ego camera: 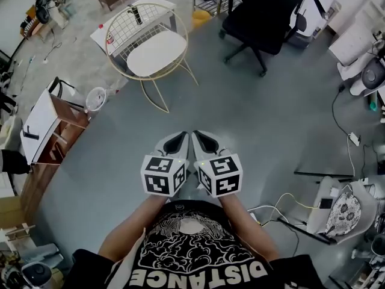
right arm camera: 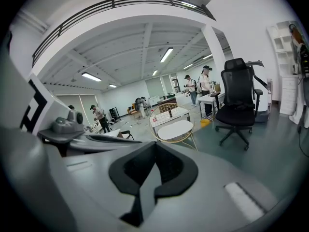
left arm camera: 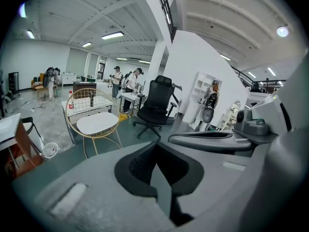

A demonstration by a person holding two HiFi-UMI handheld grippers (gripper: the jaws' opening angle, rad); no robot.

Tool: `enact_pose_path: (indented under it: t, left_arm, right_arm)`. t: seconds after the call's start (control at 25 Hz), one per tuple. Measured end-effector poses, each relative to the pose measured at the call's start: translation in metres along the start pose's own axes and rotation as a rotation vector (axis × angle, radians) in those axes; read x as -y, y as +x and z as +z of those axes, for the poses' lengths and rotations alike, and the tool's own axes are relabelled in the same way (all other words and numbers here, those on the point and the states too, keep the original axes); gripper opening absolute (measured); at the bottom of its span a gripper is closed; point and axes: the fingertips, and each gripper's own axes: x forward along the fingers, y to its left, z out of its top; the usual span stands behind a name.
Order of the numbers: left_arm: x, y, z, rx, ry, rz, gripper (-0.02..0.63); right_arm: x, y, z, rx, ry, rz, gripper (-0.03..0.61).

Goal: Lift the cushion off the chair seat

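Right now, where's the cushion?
Head view, upper left: the cushion lies on the seat of the gold wire chair, left of the black office chair.

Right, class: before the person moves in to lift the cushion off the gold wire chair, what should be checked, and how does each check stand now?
1. Is the cushion on the seat of the gold wire chair: ok.
2. Is the left gripper empty: ok, jaws together on nothing.
3. Is the right gripper empty: ok, likewise.
4. Are the jaws opened for a grasp: not ok, both are shut.
5. Are the grippers at the cushion: not ok, a stretch of floor lies between.
6. Is the cushion tied to the seat: cannot tell.
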Motion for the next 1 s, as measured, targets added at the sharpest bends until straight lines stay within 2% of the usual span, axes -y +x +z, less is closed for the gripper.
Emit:
enact_pose_path:
  t: [0.36,0.72,1.0]
  left_arm:
    - [0.006,0.022,0.011,-0.003,0.003,0.051,-0.009]
    - [0.001,0.056,0.019,-0.015,-0.008,0.017,-0.009]
    - [-0.034,0.102,0.053,-0.006,-0.035,-0.026,-0.009]
  right_arm:
    - [0.028,0.001,0.006,-0.005,0.011,0.036,-0.003]
    - [0.055,0.02,0.01,-0.025,0.019,-0.002,-0.002]
    - [0.079,0.069,0.037,-0.046,0.008,-0.047,-0.002]
